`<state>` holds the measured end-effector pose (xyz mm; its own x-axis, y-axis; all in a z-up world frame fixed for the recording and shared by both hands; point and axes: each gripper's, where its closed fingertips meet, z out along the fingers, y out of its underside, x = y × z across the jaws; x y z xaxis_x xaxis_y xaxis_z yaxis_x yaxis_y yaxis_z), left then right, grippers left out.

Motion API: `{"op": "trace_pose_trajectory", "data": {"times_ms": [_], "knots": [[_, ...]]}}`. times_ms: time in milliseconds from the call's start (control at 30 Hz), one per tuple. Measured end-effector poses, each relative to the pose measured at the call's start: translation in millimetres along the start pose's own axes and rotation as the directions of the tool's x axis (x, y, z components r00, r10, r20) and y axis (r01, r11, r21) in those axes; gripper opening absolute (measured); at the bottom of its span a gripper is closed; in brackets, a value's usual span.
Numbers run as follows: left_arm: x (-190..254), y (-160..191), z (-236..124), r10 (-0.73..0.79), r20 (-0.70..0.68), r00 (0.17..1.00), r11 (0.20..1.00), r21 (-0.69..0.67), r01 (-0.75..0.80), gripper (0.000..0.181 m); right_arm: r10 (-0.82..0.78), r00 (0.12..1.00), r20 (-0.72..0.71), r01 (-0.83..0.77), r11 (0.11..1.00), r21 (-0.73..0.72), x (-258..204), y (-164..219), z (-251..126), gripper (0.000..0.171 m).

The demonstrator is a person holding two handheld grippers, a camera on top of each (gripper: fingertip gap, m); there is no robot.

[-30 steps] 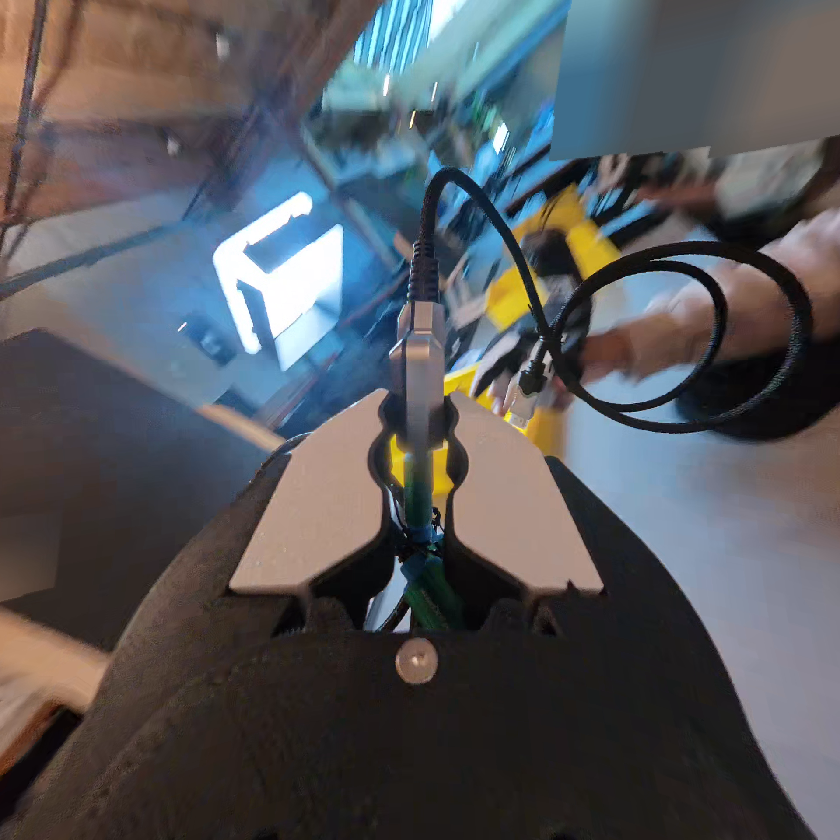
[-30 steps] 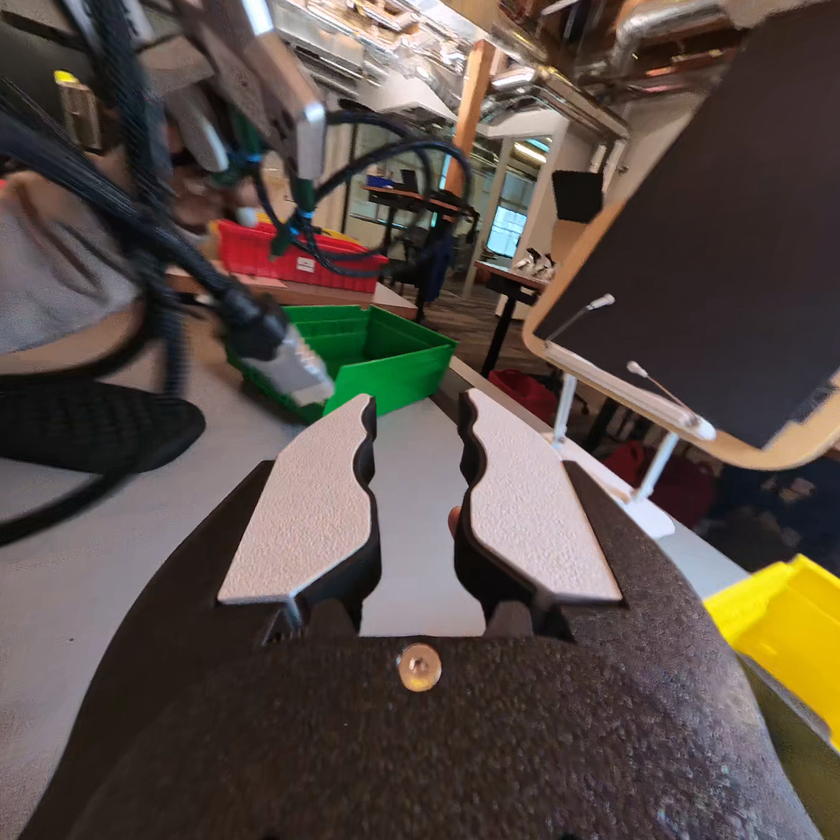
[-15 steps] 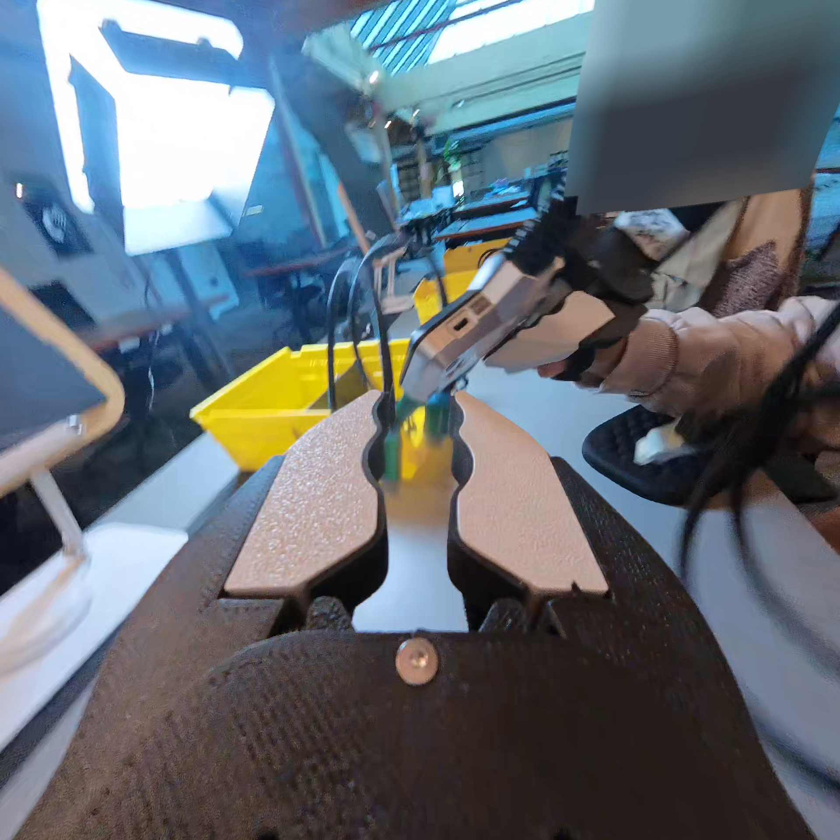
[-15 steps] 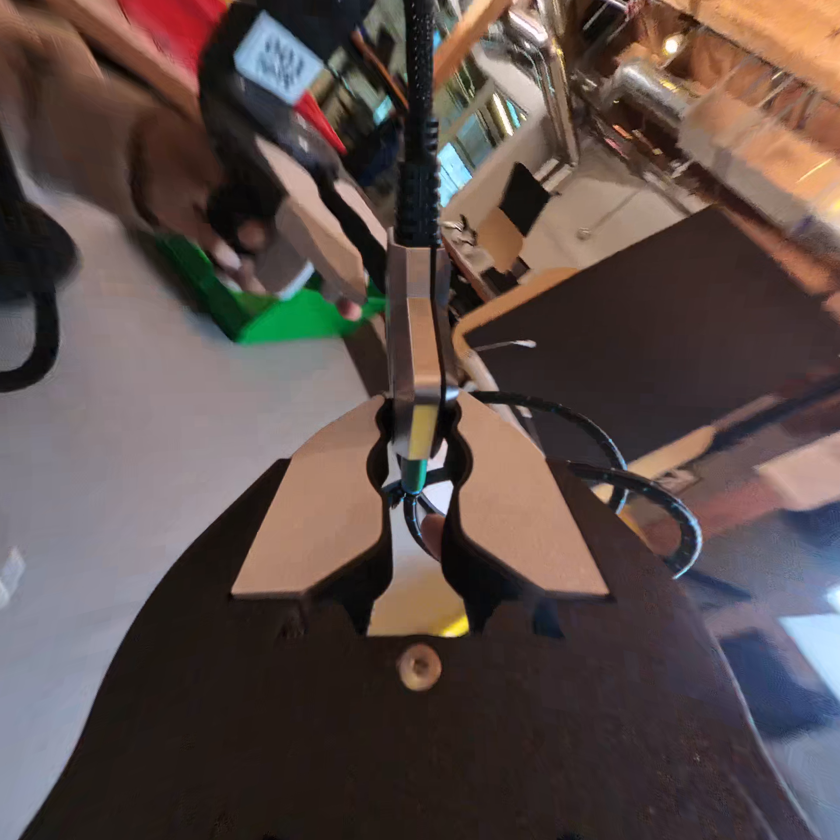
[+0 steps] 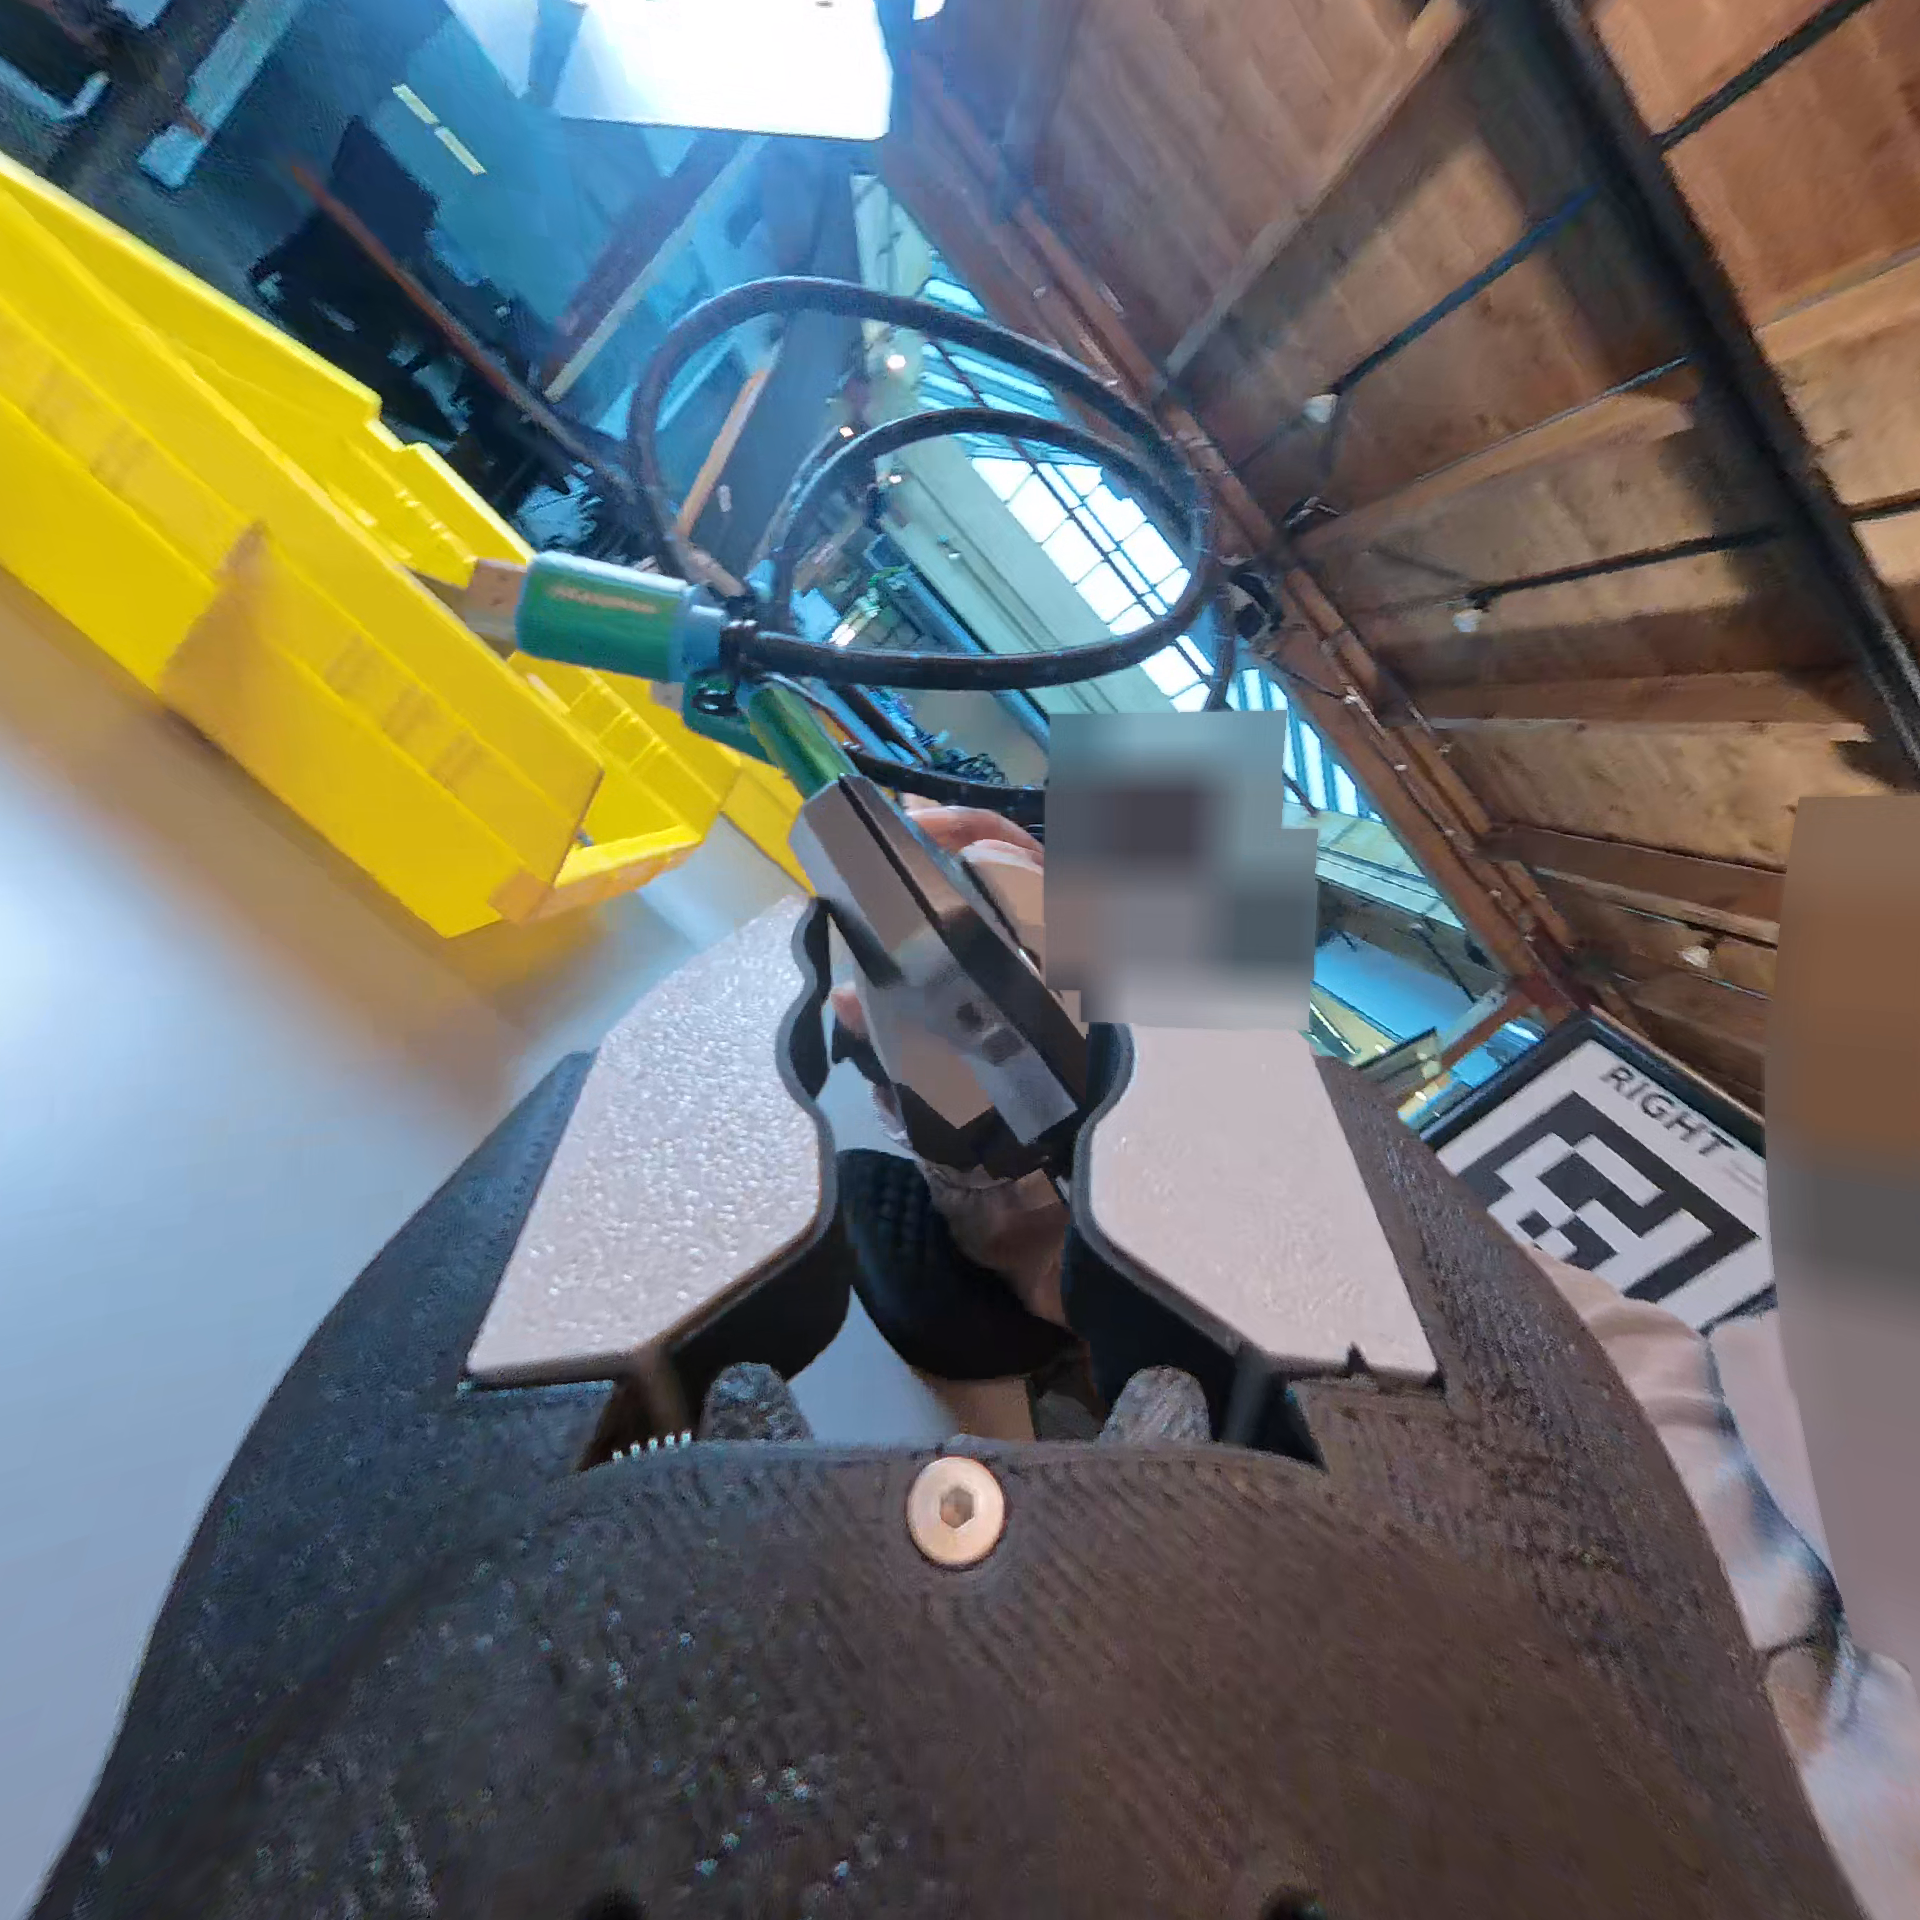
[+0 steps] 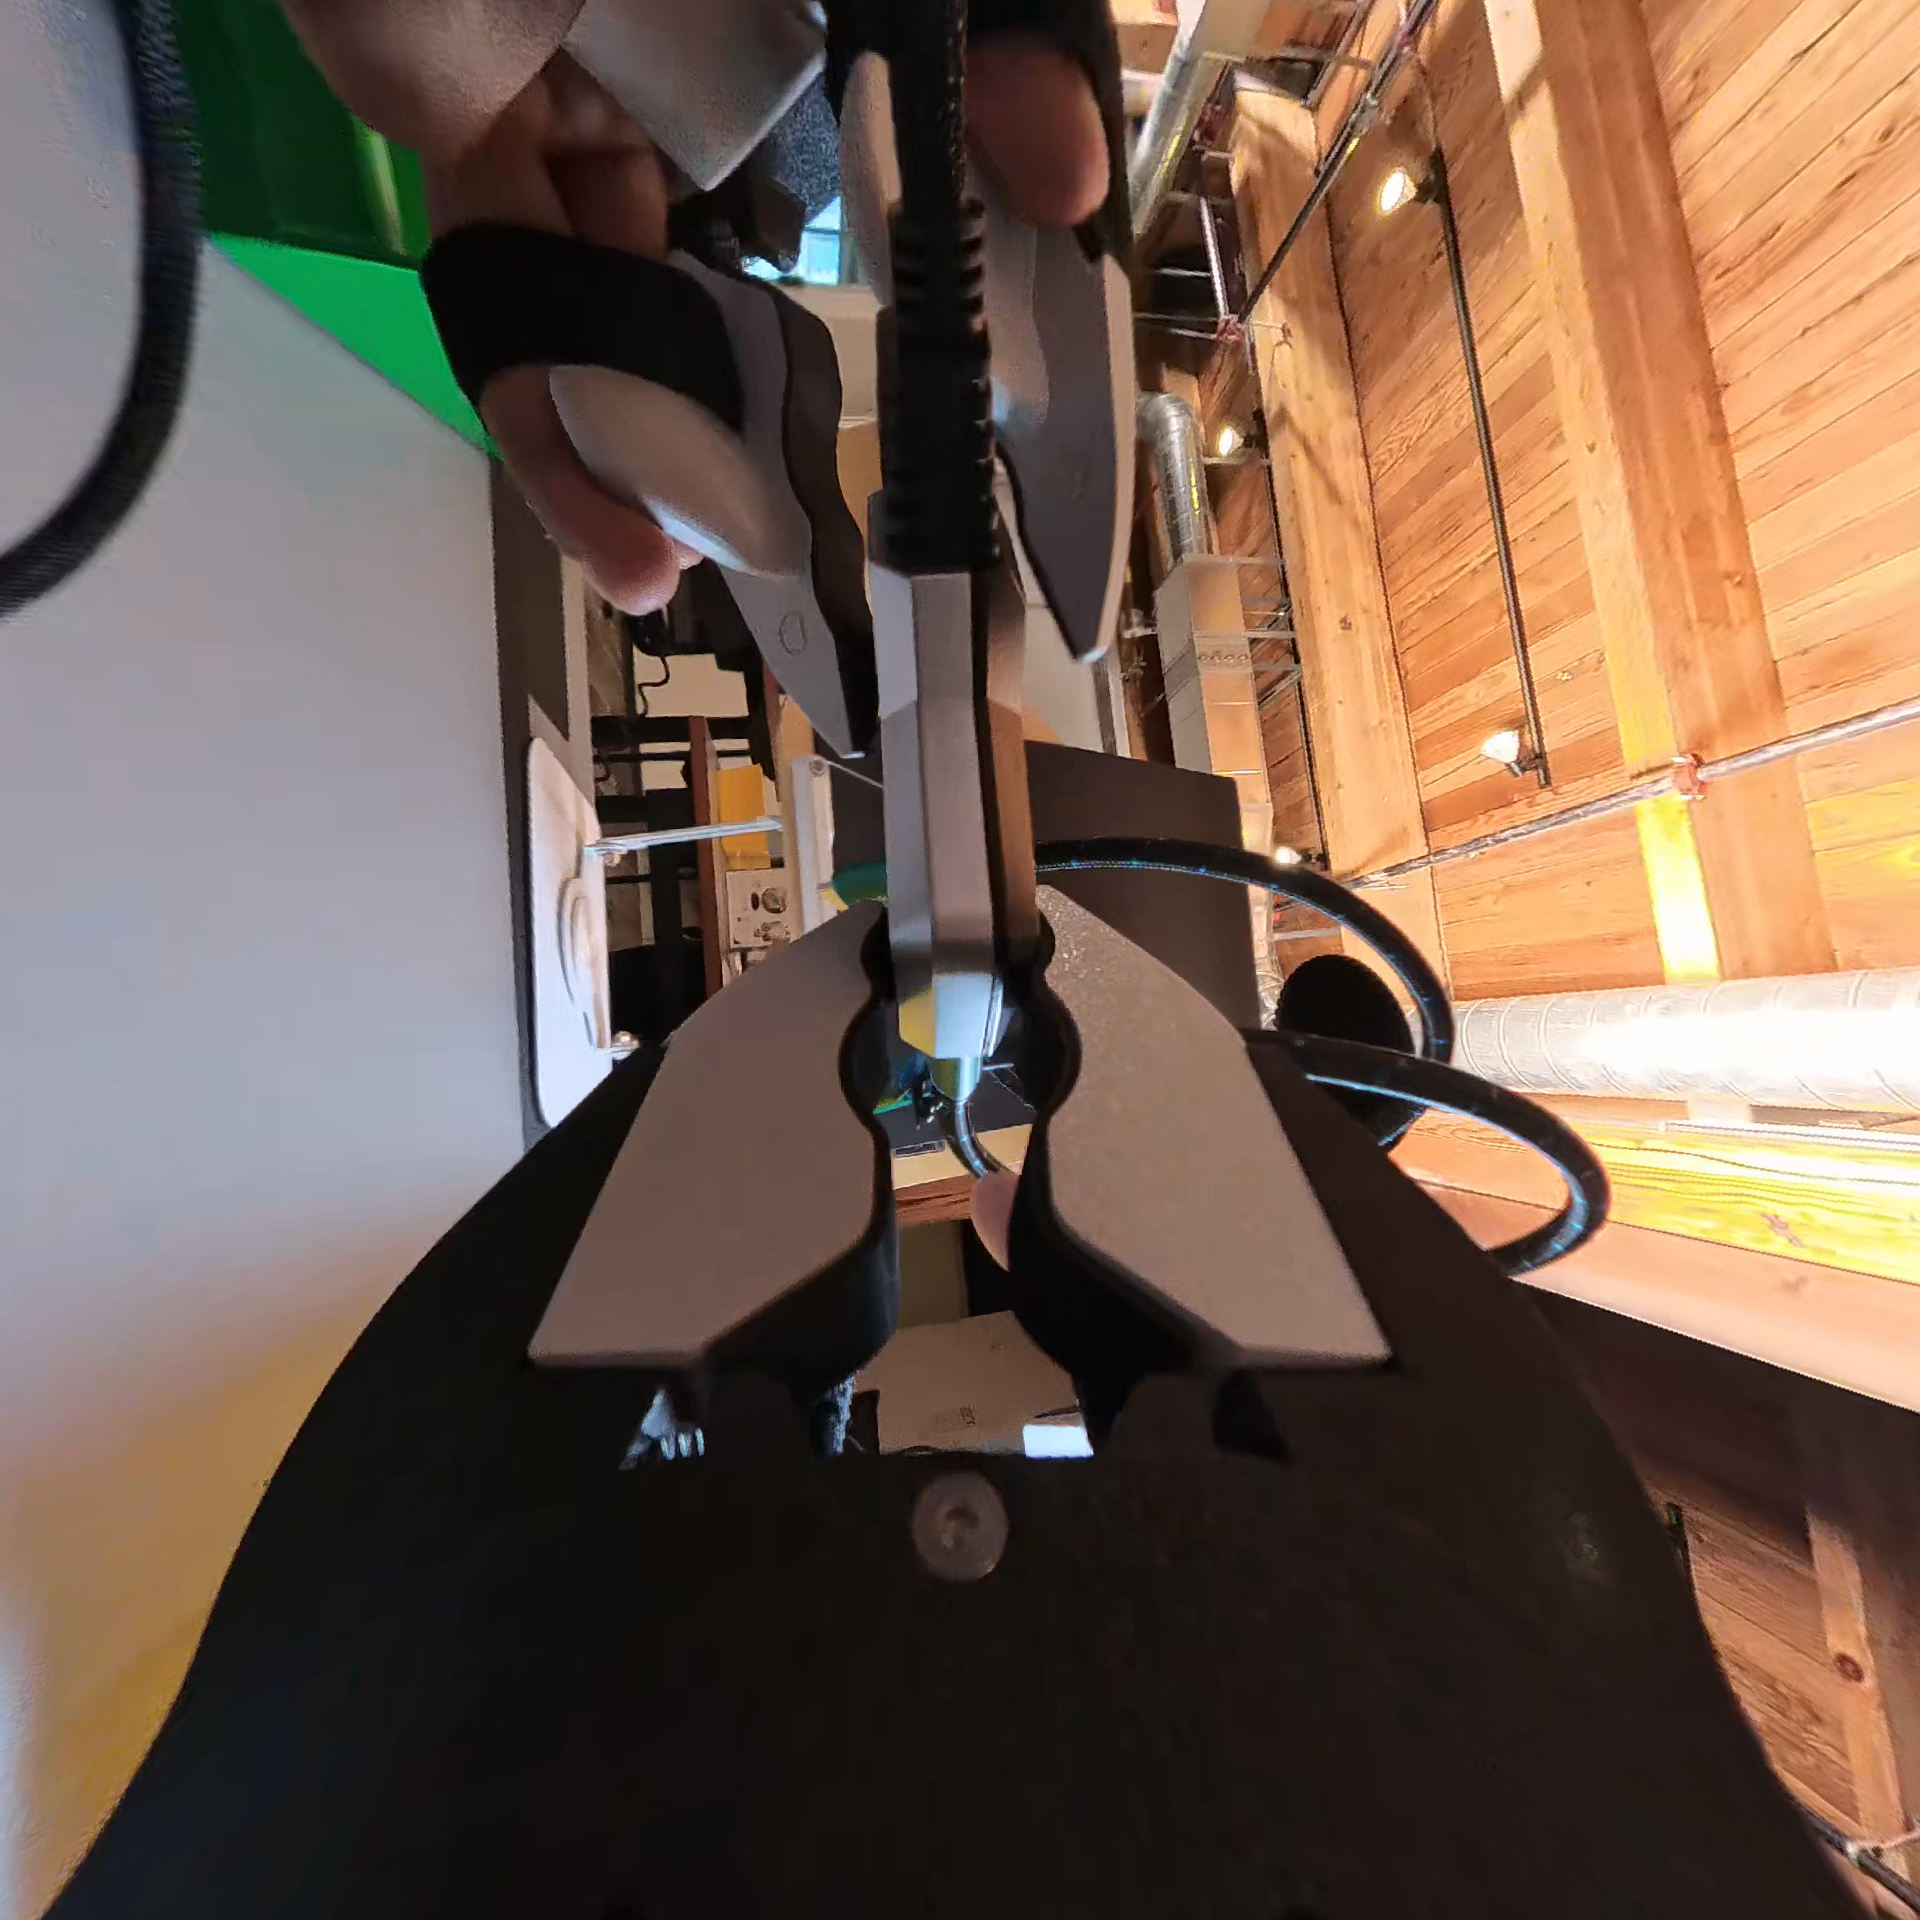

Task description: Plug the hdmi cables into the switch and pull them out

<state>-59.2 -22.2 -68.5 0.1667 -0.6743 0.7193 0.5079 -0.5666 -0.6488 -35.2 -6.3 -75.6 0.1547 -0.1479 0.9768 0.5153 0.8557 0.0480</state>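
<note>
- The silver HDMI switch (image 6: 940, 810) has passed from the left gripper (image 5: 956, 997) to the right gripper (image 6: 961, 935), which now clamps it edge-on, off the table; the left's fingers now straddle its far end, grip unclear
- This probably frees the left to work the plugs
- Count: one switch; two green HDMI plugs, one dangling loose (image 5: 597, 615), one at the switch's end (image 5: 795, 732); two grippers

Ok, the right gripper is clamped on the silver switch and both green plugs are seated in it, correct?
Not quite. The right gripper is clamped on the silver switch, but only one green plug appears seated. The other green plug hangs free, metal tip bare, in front of the yellow bin. The left wrist view shows this.
</note>
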Motion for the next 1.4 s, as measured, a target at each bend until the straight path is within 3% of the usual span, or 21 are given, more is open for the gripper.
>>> {"op": "trace_pose_trajectory", "data": {"times_ms": [200,433,700,867,967,1067,1133,1233,1333,1400], "knots": [[-12.5,22.8,-4.5,-0.032,0.022,0.999,0.994,-0.101,0.034,0.035,0.037,0.997,0.070,-0.037,0.999,0.008,-20.6,-9.8,0.6,0.023],[29.9,13.7,-11.5,0.049,-0.156,0.986,0.991,-0.115,-0.068,0.028,0.250,0.968,0.020,-0.250,0.960,0.129,18.2,-8.5,-17.1,0.031],[19.7,36.1,-11.0,-0.105,-0.147,0.984,0.971,-0.230,0.070,0.024,0.086,0.996,-0.011,-0.084,0.989,0.123,9.9,-2.3,-17.6,0.037],[8.5,58.0,-6.1,-0.132,-0.097,0.986,0.945,-0.314,0.095,0.025,0.054,0.993,0.101,-0.065,0.992,0.107,-11.4,-5.7,-16.1,0.023],[-5.3,52.5,-6.4,-0.038,-0.021,0.999,0.954,-0.298,0.030,0.031,0.085,0.981,0.176,-0.087,0.996,0.004,-19.2,5.3,-11.4,0.020],[-26.0,27.7,-17.0,0.258,0.142,0.956,0.940,-0.267,-0.215,0.043,0.151,0.957,0.249,-0.118,0.983,-0.141,-24.9,22.9,-7.7,0.018],[-22.2,6.8,-25.6,0.498,0.203,0.843,0.856,-0.270,-0.441,0.041,0.208,0.925,0.319,-0.135,0.962,-0.237,-34.8,34.5,-8.8,0.018],[3.7,7.4,-22.5,0.803,0.148,0.577,0.586,-0.372,-0.720,0.042,0.292,0.872,0.392,-0.149,0.922,-0.357,-50.5,45.7,-11.3,0.018],[7.5,37.4,-10.8,0.953,0.013,0.302,0.265,-0.517,-0.814,0.041,0.385,0.804,0.454,-0.170,0.880,-0.444,-64.7,45.4,-14.6,0.018],[-10.4,58.1,-7.3,0.988,-0.089,0.123,0.041,-0.623,-0.781,0.041,0.443,0.744,0.500,-0.179,0.853,-0.490,-73.3,40.1,-19.6,0.018]]}}
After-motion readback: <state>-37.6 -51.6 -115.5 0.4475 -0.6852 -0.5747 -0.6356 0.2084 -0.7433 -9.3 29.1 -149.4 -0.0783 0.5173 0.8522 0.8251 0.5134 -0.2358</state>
